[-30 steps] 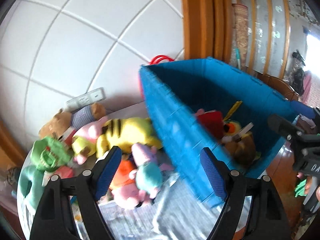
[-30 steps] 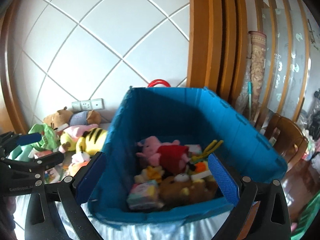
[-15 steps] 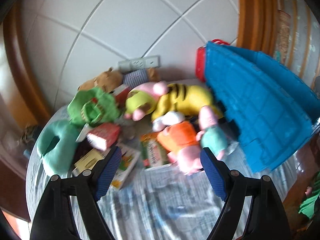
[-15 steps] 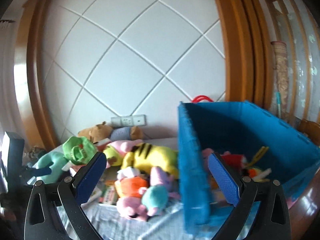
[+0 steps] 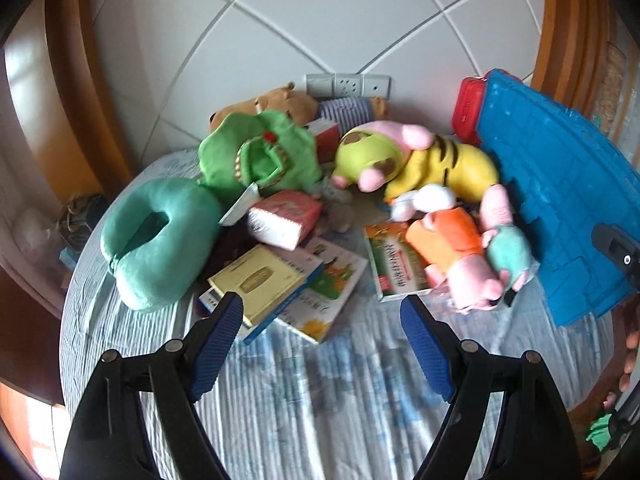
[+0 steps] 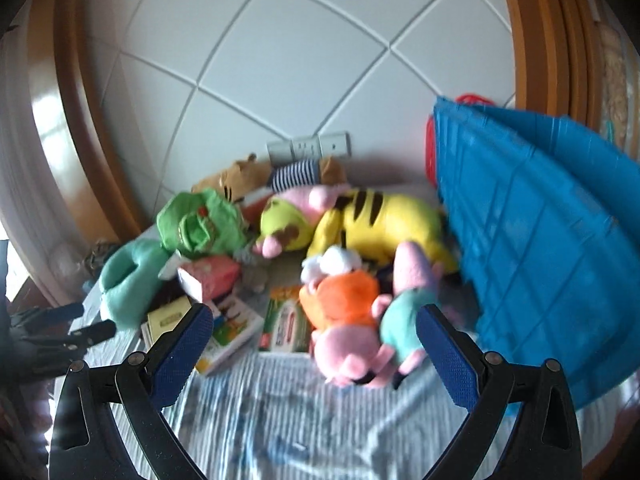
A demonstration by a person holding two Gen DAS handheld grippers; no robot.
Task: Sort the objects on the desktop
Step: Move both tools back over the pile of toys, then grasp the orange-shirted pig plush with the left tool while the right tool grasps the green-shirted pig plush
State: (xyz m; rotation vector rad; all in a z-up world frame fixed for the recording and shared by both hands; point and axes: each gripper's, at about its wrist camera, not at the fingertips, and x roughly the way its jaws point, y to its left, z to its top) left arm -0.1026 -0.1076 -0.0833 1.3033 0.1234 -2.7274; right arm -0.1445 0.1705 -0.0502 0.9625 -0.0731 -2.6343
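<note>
Both tongs have swung left off the blue plastic crate [image 5: 560, 200], now at far right edge; toy pile sits dead ahead. Left gripper [image 5: 322, 320] jaws apart, empty, hovering over striped cloth [image 5: 320, 400]; yellow hardcover book [image 5: 260, 280] lies just past its left finger, long axis running diagonally away to the right. Right gripper [image 6: 312, 340] also wide apart, nothing held; orange-and-pink plush pig [image 6: 348, 320] lies btwn its fingers, long axis pointing away. Yellow striped tiger plush [image 6: 384, 220] beyond, lengthwise left-right, touching crate wall. Green neck pillow [image 5: 156, 240] far left.
</note>
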